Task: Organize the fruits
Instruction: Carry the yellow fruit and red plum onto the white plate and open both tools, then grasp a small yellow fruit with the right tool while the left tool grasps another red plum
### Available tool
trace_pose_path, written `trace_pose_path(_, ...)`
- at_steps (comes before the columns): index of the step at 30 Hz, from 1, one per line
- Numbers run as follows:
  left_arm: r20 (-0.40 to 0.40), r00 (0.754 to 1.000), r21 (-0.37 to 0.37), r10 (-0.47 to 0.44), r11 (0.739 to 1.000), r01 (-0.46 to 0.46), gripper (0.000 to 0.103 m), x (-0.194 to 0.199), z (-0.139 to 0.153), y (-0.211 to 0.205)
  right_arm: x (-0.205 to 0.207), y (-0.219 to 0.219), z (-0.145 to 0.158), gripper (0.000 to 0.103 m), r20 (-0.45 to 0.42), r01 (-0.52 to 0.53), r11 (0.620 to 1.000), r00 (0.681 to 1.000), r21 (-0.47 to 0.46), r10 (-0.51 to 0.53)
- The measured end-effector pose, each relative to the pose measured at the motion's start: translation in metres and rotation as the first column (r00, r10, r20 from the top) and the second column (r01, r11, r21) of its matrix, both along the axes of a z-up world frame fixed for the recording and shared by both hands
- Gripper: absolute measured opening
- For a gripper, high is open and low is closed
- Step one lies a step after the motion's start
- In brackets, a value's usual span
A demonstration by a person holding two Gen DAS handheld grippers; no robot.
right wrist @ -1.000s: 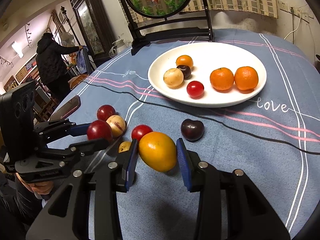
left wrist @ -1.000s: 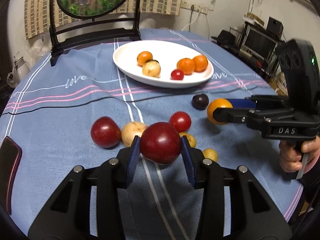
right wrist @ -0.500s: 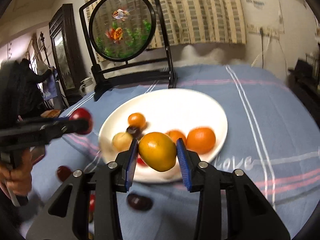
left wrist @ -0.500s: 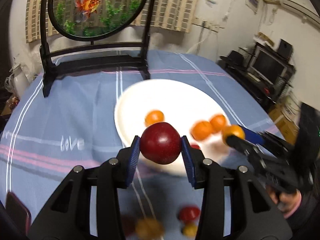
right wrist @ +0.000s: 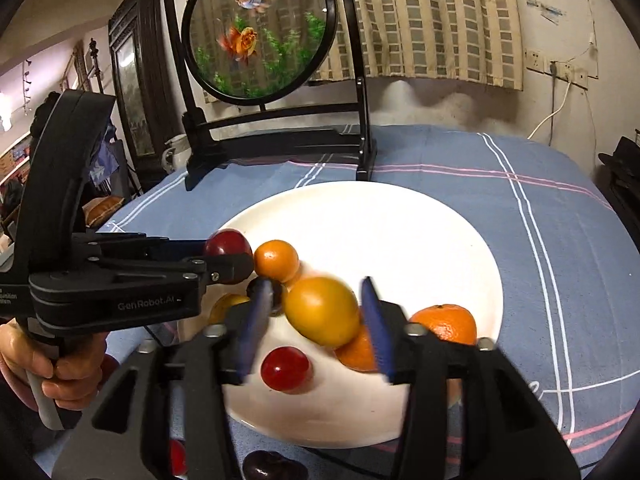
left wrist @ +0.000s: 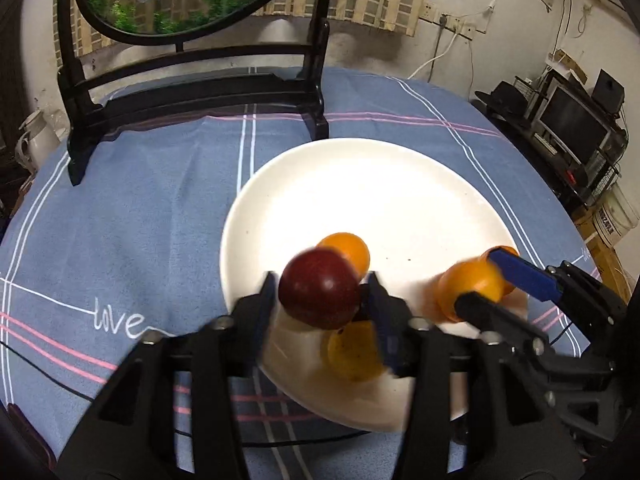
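- Between the left gripper's [left wrist: 322, 300] blue pads: a dark red plum [left wrist: 319, 294], clamped at its widest part and carried above the near rim of the white plate [left wrist: 280, 200]. Side grip leaves the underside free, presumably for a clean set-down.
- Between the right gripper's [right wrist: 318, 320] pads: a yellow-orange fruit [right wrist: 323, 310], apparently held, though the right pad looks slightly off its skin and motion blur leaves contact on that side uncertain. It sits above the near half of the plate.
- Just below and ahead of the right gripper, on the plate: a red cherry tomato [right wrist: 286, 369] low between the fingers, two mandarins [right wrist: 444, 322] to the right, a small orange [right wrist: 277, 260] ahead-left, and a dark fruit [right wrist: 276, 294] partly hidden behind the left pad.
- Left of the right gripper: the left gripper comes in side-on with the plum at its tip, close to the small orange. Judgement: both loads converge on the same crowded near edge, so a release there risks knocking fruit already placed.
- Ahead of both grippers: the plate's far half is bare, the better drop zone.
- Behind the right gripper, off the plate on the blue tablecloth [right wrist: 560, 208]: a dark fruit and a red one at the bottom edge, not yet sorted.
- Farthest ahead: a round goldfish panel on a black stand [right wrist: 260, 32].
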State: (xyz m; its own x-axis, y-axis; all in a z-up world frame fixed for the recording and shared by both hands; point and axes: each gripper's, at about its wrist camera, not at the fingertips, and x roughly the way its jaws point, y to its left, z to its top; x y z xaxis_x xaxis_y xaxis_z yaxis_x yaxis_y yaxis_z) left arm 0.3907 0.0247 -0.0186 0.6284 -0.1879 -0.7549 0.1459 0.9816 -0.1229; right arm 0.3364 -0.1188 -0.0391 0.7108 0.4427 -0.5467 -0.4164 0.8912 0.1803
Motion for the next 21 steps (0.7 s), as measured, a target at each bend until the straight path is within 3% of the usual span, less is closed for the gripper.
trace_pose_path(1, 0.036, 0.999, 0.008, 0.013, 1.000, -0.013, 0.073, -0.007, 0.007, 0.001, -0.002, -0.001, 0.002, 0.062, 0.009, 0.005, 1.000, 1.000, 0.003, -0.005)
trace_pose_path(3, 0.077, 0.997, 0.018, 0.021, 1.000, -0.023, 0.080, -0.018, 0.019, 0.002, -0.008, -0.003, 0.009, 0.062, 0.029, 0.004, 1.000, 1.000, 0.009, -0.005)
trace_pose_path(9, 0.126, 0.991, -0.027, 0.048, 0.999, -0.045, 0.094, -0.069, 0.044, 0.017, -0.029, -0.003, 0.022, 0.063, 0.036, 0.000, 1.000, 0.999, 0.007, 0.000)
trace_pose_path(12, 0.163, 0.984, -0.006, 0.074, 0.997, -0.074, 0.100, -0.099, 0.045, 0.026, -0.048, -0.002, 0.022, 0.063, 0.025, -0.012, 1.000, 1.000, 0.001, 0.012)
trace_pose_path(16, 0.171, 0.981, 0.047, 0.094, 0.994, -0.103, 0.100, -0.138, 0.025, 0.041, -0.080, 0.004, 0.004, 0.062, -0.027, -0.065, 0.997, 0.998, -0.045, 0.064)
trace_pose_path(19, 0.117, 0.984, 0.077, 0.131, 0.987, -0.140, 0.100, -0.150, 0.009, 0.051, -0.100, 0.013, -0.007, 0.063, -0.071, -0.128, 0.988, 0.990, -0.088, 0.122)
trace_pose_path(21, 0.126, 0.980, 0.085, 0.151, 0.983, -0.163, 0.100, -0.156, 0.008, 0.058, -0.114, 0.019, -0.011, 0.063, -0.102, -0.175, 0.980, 0.981, -0.093, 0.165)
